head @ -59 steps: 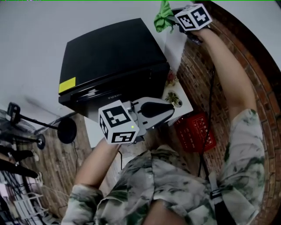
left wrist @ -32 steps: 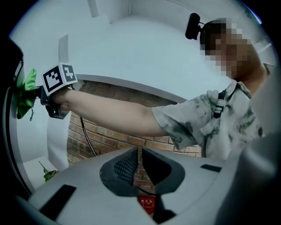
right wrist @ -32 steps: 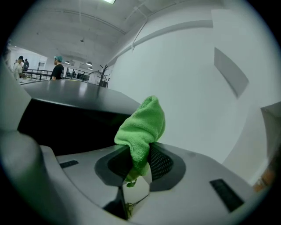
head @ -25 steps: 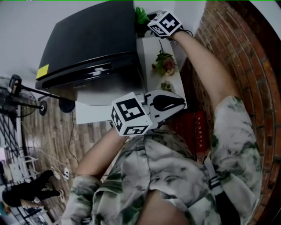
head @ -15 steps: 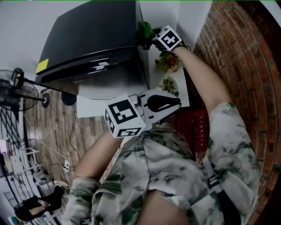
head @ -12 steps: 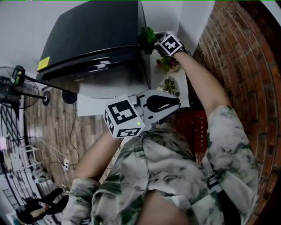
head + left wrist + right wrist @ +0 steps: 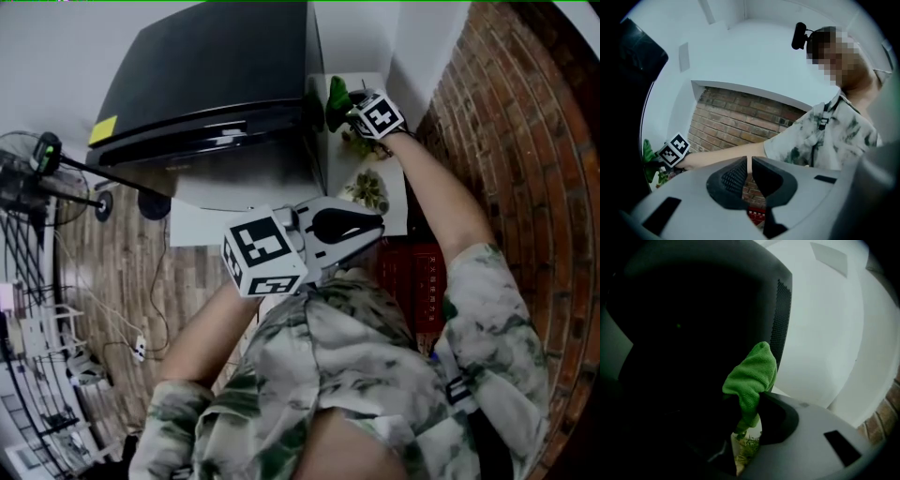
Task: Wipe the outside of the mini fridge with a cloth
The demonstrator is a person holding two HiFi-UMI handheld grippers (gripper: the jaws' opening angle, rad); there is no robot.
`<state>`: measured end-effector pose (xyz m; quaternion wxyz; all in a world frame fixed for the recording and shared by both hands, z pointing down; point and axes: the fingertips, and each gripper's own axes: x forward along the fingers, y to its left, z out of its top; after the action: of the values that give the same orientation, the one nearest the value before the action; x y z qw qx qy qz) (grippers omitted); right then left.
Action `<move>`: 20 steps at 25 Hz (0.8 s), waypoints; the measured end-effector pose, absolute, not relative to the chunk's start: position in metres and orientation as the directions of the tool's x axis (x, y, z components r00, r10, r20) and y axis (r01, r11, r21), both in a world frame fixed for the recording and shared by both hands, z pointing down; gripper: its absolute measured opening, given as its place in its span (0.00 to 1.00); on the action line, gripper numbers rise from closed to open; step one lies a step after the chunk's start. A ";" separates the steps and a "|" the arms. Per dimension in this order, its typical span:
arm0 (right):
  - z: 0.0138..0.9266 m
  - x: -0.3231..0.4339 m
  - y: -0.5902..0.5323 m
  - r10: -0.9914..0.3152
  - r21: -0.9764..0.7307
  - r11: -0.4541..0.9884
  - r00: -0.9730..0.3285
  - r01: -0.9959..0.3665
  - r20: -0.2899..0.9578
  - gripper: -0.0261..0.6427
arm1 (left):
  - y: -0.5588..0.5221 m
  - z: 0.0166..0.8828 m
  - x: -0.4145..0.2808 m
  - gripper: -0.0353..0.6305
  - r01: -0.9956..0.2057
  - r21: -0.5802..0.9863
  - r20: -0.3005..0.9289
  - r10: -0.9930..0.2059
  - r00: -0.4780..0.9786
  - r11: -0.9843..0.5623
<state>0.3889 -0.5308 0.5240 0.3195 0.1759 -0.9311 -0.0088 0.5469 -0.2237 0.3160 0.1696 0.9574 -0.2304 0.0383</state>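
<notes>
Right claw [image 7: 351,107] is clamped on the green cloth [image 7: 337,97]. A wad sticks out past the jaw tips, so fabric meets the panel and not plastic. In the right gripper view the cloth [image 7: 752,376] is pinched at its lower end between the claw's [image 7: 749,414] jaws, and the free end stands up in front of the fridge's [image 7: 693,333] dark side wall near the vent grid. It looks touching or just beside the wall; can't confirm contact.

Fridge [image 7: 216,84] is black and sits by a white wall, with a flower-print tabletop [image 7: 397,214] on its right. The arm reaches over that tabletop, likely because it's the only way in to the right side.

Left claw [image 7: 378,225] is held close to the chest, well apart from the fridge. In the left gripper view the claw [image 7: 750,169] has its jaws nearly together with a thin slit and nothing between. It's likely parked out of the way, since 1 claw does the wiping.

Step judged: wiping the right side.
</notes>
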 end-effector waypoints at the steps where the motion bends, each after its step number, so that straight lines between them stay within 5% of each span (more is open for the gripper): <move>1: 0.511 0.391 -0.531 -0.336 0.124 0.938 -0.754 -0.325 0.565 0.19 | -0.223 0.315 0.547 0.10 -0.451 0.308 0.149 -0.425 0.893 -0.838; 13: 0.319 0.403 -0.471 -0.269 0.283 0.945 -0.885 -0.165 0.381 0.19 | -0.213 0.309 0.541 0.10 -0.402 0.339 0.111 -0.389 0.915 -0.850; 20: 0.304 0.388 -0.445 -0.234 0.348 0.933 -0.883 -0.087 0.407 0.19 | -0.216 0.311 0.542 0.10 -0.398 0.327 0.129 -0.377 0.917 -0.857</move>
<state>0.3882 -0.4448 0.3045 0.2268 0.0840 -0.9567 -0.1619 0.5425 -0.2155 0.3107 0.1763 0.9631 -0.2012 0.0303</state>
